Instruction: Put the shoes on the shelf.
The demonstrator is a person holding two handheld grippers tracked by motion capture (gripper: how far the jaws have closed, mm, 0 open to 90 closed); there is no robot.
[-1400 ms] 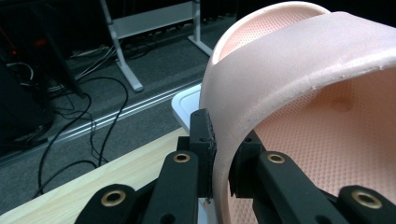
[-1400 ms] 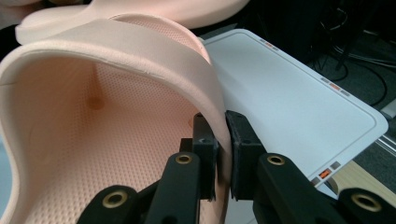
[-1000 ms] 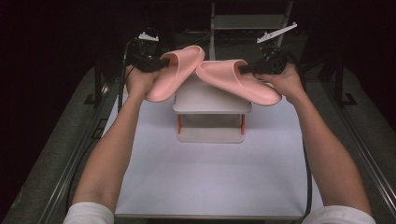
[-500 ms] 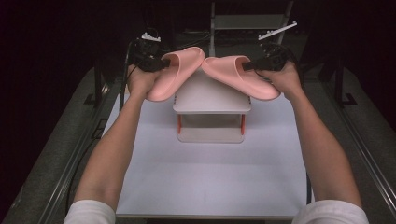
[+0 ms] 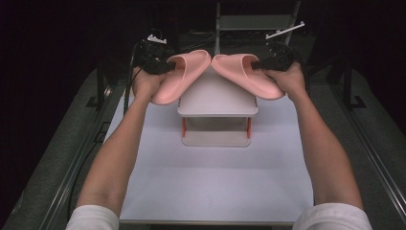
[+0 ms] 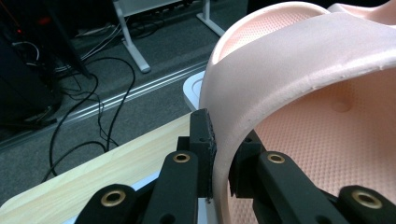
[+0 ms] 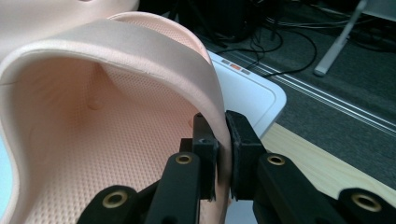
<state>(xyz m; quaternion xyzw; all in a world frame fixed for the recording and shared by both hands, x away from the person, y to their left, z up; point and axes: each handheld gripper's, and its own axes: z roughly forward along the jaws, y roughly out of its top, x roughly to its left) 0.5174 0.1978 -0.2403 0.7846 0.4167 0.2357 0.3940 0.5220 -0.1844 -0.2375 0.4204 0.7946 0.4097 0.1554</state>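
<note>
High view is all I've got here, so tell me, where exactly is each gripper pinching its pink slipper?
Observer: The left gripper clamps the edge of the left slipper's strap, one jaw outside and one inside.
Operator: And the right one?
Observer: The right gripper grips the right slipper's strap edge the same way.
Operator: Anything on the insoles?
Observer: Both footbeds carry a fine dotted texture.
Operator: What lies under the grippers?
Observer: A light wooden table edge, and beyond it a grey floor with black cables.
</note>
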